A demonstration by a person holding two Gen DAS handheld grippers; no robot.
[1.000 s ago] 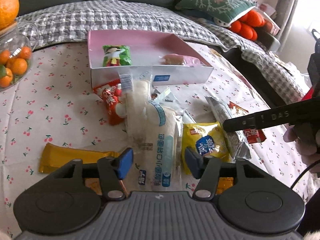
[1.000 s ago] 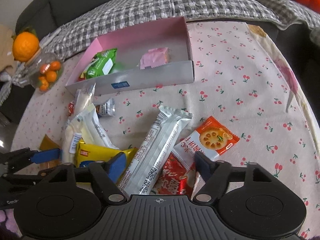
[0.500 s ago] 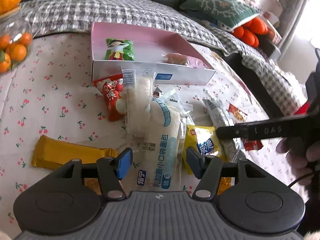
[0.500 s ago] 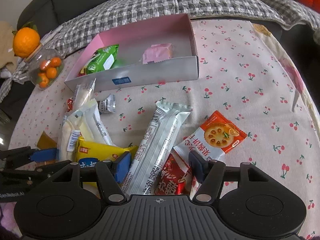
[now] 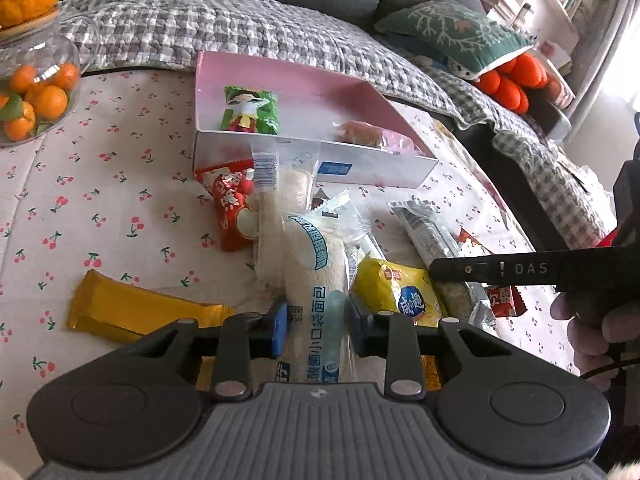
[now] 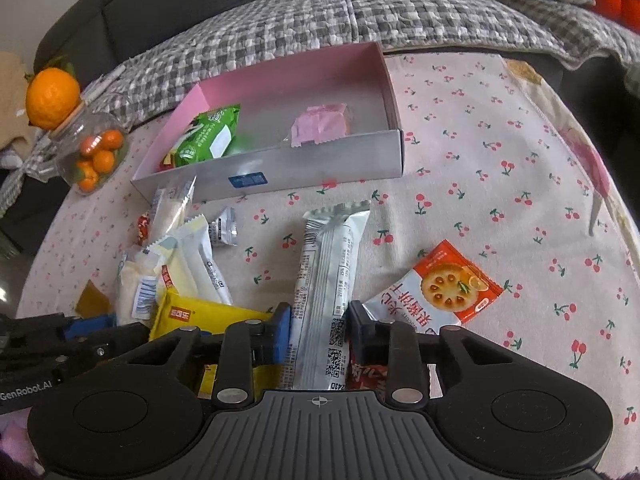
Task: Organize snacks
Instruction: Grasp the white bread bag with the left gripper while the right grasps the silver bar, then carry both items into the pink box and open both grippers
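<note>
Left wrist view: left gripper [image 5: 316,330], jaws just closing, pinches the clear-wrapped white bread roll packet [image 5: 320,280] at 6 o'clock from the pink-lined cardboard box [image 5: 372,170]. Right wrist view: right gripper [image 6: 318,334], closed fully, clamps the long silver foil bar wrapper [image 6: 328,280], lying on the cherry-print tablecloth [image 6: 500,160].

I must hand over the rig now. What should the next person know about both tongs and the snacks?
Left tongs: just closed onto the long clear-and-blue bread packet.
Right tongs: just closed on the long silver bar wrapper.
Done: green packet and pink packet lie in the pink-lined cardboard box.
Left: both gripped snacks, plus the yellow packet, gold bar, orange biscuit packet and others on the cherry-print cloth.
</note>
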